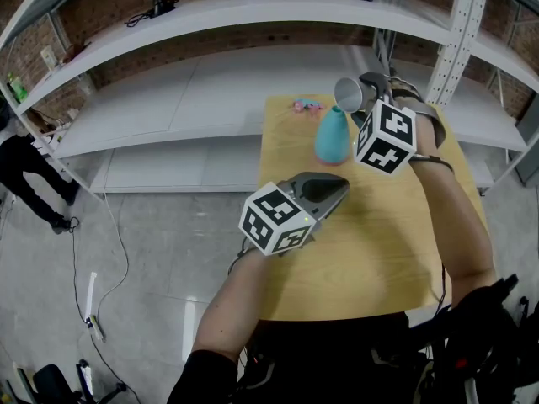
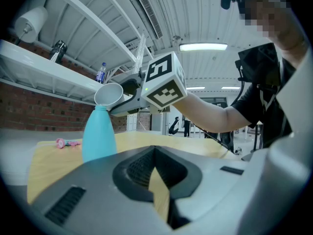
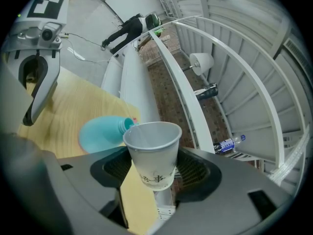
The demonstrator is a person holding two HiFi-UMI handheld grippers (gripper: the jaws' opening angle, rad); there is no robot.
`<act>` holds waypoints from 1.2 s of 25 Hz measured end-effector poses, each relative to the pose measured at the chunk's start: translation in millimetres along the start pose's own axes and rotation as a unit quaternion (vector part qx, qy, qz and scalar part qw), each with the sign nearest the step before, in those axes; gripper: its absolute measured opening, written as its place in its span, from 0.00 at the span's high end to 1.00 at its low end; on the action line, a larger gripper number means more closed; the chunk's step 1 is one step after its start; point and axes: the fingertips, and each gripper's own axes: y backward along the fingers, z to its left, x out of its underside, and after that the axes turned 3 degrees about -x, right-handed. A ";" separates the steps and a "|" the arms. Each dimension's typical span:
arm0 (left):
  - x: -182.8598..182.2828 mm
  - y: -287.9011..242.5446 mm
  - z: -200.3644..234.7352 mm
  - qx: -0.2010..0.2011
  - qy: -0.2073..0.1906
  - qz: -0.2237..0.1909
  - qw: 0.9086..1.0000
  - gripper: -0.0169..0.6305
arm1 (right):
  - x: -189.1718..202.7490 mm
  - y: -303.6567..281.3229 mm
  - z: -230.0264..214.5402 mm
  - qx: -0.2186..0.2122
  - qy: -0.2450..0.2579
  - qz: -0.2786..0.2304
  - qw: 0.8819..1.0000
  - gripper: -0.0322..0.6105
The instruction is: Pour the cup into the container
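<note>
A turquoise bottle-shaped container (image 1: 332, 136) stands upright near the far edge of the wooden table (image 1: 370, 251). My right gripper (image 1: 364, 101) is shut on a white paper cup (image 1: 349, 94), tipped on its side with its rim right at the container's neck. In the right gripper view the cup (image 3: 152, 153) sits between the jaws and its rim meets the container's mouth (image 3: 128, 124). The left gripper view shows the cup (image 2: 109, 94) tilted over the container (image 2: 99, 133). My left gripper (image 1: 335, 194) hovers over the table's left part, jaws shut and empty.
A small pink object (image 1: 306, 105) lies on the table's far edge behind the container. White metal shelving (image 1: 219, 82) stands behind the table. A person (image 1: 25, 175) in black stands at the far left on the floor.
</note>
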 end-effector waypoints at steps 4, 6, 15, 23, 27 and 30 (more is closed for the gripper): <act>-0.3 -0.3 0.5 0.000 0.000 0.000 1.000 0.99 | 0.5 -0.7 -0.9 0.002 0.003 0.001 1.000 0.49; -0.3 -0.1 0.5 0.000 0.000 0.000 1.000 0.99 | 0.2 -0.6 -1.1 0.003 0.005 0.002 1.000 0.49; 0.8 0.1 -0.2 0.000 -0.001 0.000 1.000 0.99 | -0.7 -0.6 0.6 0.007 0.013 0.002 1.000 0.49; 0.3 1.0 0.1 0.001 -0.001 0.001 1.000 0.99 | -0.4 0.0 0.6 0.010 0.007 0.001 1.000 0.49; 0.1 0.3 0.2 0.000 -0.001 0.001 1.000 0.99 | 2.9 -0.9 2.6 -0.008 -0.040 -0.018 0.999 0.49; 0.0 1.2 0.6 0.000 -0.001 0.001 1.000 0.99 | 6.7 -2.1 5.5 -0.026 -0.093 -0.038 0.995 0.49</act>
